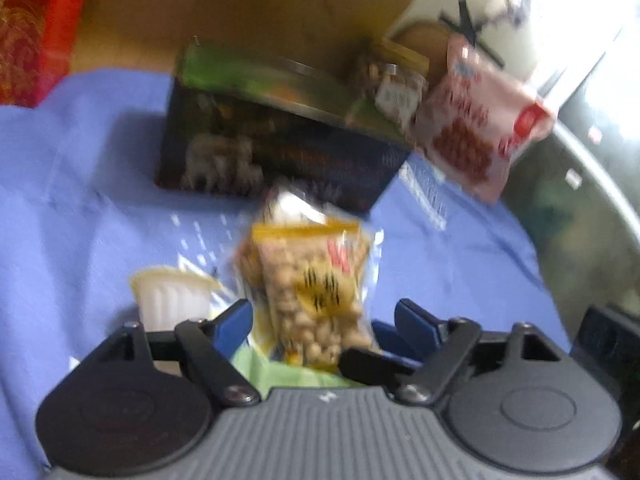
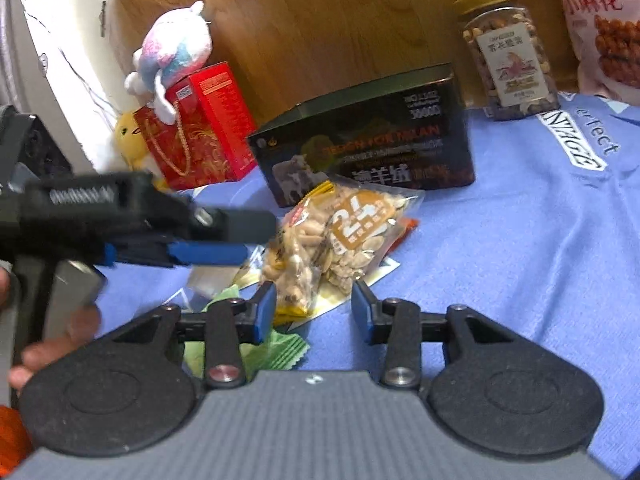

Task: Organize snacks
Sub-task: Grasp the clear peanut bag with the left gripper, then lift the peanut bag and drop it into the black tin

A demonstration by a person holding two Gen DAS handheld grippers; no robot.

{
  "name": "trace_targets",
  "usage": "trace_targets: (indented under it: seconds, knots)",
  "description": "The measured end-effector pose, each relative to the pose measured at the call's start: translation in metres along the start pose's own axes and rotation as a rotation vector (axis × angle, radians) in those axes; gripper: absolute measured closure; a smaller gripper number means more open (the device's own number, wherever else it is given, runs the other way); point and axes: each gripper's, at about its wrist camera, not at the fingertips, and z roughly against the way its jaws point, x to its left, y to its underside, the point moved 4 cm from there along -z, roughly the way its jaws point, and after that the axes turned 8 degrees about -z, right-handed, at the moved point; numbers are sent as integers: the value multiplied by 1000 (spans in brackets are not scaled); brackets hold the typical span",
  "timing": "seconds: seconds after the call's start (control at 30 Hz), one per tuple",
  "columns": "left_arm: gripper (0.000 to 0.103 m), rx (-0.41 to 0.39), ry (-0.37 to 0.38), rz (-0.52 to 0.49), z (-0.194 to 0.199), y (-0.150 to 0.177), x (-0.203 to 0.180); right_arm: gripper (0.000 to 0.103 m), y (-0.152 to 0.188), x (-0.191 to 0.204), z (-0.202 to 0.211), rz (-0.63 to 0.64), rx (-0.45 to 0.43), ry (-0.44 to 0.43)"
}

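With both hand-held grippers, left (image 1: pixel 324 316) and right (image 2: pixel 314 308), apart, the nut packet (image 2: pixel 340 240) at twelve o'clock may slip sideways.

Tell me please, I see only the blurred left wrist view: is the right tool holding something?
Observer: No. The right tool is open; a clear plastic packet of mixed nuts lies partly between its blue pads, not pinched.
Operator: What stands left of the dark rectangular box?
Observer: A red cardboard box, with a pastel plush toy on top.
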Motion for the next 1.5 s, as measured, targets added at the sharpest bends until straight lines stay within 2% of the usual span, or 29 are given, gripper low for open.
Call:
trace_targets:
  seconds: [0.03,0.07,0.1,0.17,0.3,0.43,0.47,0.57,0.6,0.63,0.67,0.7,0.77,0.83,0.87,0.93,0.97,1.07,1.13,1.2,1.23,1.33,1.4,1.5]
  knots:
    - [27,-1,-25,-31,-2,2,-5,74,1,0,-2,3,14,-13]
    - [48,4,-21,-47,-4,3,-7,84,3,-1,-4,9,31,-31]
    - [57,5,-30,-52,-3,3,-9,86,4,1,-6,8,45,-48]
    - [59,-10,-19,-38,6,0,-8,91,5,4,-5,5,35,-67]
    - [59,-105,6,-37,30,-27,-14,92,-5,24,13,88,-59,-101]
    - [55,-192,-41,-78,37,-74,-16,92,-40,37,18,117,-157,-118]
    - [51,-209,-58,-89,33,-89,-14,92,-52,38,15,117,-173,-119]
    - [30,-223,-108,-80,16,-123,-3,88,-86,39,-7,108,-210,-103]
    - [31,-218,-163,-65,13,-127,3,83,-94,38,-14,108,-217,-83]
    - [32,-217,-198,-54,14,-127,6,75,-100,34,-20,114,-220,-51]
    - [32,-238,-184,-54,20,-122,7,74,-104,27,-22,100,-222,-5]
    - [30,-259,-140,-61,27,-113,6,74,-104,18,-18,60,-219,9]
    - [30,-244,-105,-60,33,-92,8,74,-95,-6,-3,-43,-201,-51]
    - [29,-199,-96,-66,26,-72,10,71,-80,-31,9,-148,-173,-34]
    - [25,-165,-105,-71,19,-64,12,71,-70,-43,13,-194,-155,-18]
    - [18,-85,-167,-60,-1,-52,20,71,-53,-62,14,-278,-109,-14]
    - [15,-47,-182,-48,-12,-49,25,71,-46,-65,14,-298,-90,-15]
    - [15,44,-172,-12,-38,-41,31,70,-34,-60,6,-303,-44,3]
    - [22,41,-167,-56,-42,-37,20,68,-28,-52,-3,-286,-5,-15]
    - [38,49,-144,-93,-43,-33,3,68,-28,-46,-6,-254,-7,-14]
    - [42,47,-143,-103,-42,-30,-3,70,-27,-44,-6,-251,-4,-14]
    - [49,37,-108,-95,-35,-21,-13,82,-25,-48,3,-242,-7,-2]
    - [54,29,-84,-87,-30,-18,-21,83,-24,-50,8,-245,-22,-1]
    - [54,-2,-61,-59,-17,-22,-26,86,-27,-43,17,-211,-62,25]
